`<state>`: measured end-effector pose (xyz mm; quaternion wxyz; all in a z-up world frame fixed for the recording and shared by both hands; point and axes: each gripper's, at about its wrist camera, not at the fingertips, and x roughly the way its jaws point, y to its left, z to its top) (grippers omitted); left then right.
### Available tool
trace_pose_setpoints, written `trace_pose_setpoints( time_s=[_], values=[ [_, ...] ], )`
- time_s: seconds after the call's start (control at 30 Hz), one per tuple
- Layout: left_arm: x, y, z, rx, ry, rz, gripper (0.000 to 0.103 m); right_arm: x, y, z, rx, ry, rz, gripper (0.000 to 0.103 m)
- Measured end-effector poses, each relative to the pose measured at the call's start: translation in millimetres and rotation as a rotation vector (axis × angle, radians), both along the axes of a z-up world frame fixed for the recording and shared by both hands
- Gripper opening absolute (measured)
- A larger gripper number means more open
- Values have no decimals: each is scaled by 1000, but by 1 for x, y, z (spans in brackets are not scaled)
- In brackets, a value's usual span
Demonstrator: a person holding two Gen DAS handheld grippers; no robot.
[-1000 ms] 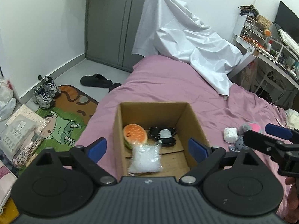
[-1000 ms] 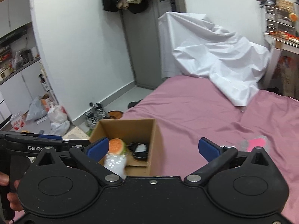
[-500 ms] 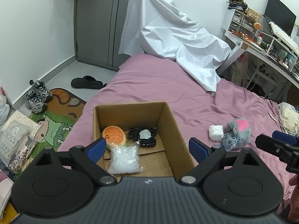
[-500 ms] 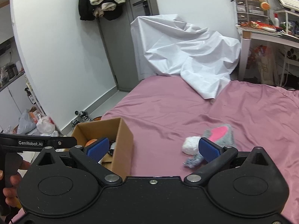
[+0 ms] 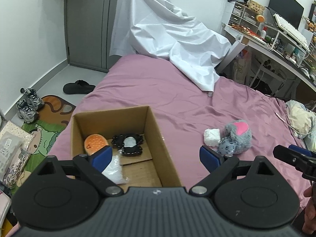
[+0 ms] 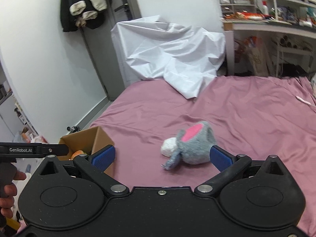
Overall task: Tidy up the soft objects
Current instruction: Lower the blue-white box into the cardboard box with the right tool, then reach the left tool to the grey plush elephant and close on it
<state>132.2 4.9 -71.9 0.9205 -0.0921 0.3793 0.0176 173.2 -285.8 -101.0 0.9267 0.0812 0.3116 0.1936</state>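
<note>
A cardboard box (image 5: 158, 130) stands on the pink bed; it also shows in the right wrist view (image 6: 102, 138). In it lie an orange burger plush (image 5: 94, 143), a black and white plush (image 5: 128, 144) and a clear plastic bag (image 5: 114, 170). A grey plush with a pink ear (image 5: 237, 138) and a white soft lump (image 5: 211, 139) lie on the bed right of the box. My left gripper (image 5: 156, 158) is open and empty over the box's near right wall. My right gripper (image 6: 161, 158) is open and empty, just short of the grey plush (image 6: 195, 144) and white lump (image 6: 167, 149).
A white sheet (image 5: 169, 39) is heaped at the bed's far end. A cluttered desk (image 5: 276, 39) stands at the right. Shoes (image 5: 27, 104), a slipper (image 5: 79, 87) and a cartoon rug (image 5: 43, 130) lie on the floor left of the bed.
Both grippers have swung right. The box has slid left in both views, and the grey plush and white lump now sit between my right gripper's fingers.
</note>
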Motion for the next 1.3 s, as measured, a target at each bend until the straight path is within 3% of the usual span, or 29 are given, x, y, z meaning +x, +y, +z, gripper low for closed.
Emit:
trace_pose_setpoints(
  time_s=[0.47,0.77,1.03,1.3],
  values=[
    [26,-32,-6,-29,24,-75,94,14,-35,-19,23,32,-92,103],
    [52,-63,-11,-22,28,-134,94,24,-54,-25,23,45,-126,101],
    [69,-92,-13,-10,14,-174,94,33,-70,-33,51,73,-150,93],
    [91,-117,-17,-2,17,-198,94,41,-80,-38,59,76,-154,94]
  ],
)
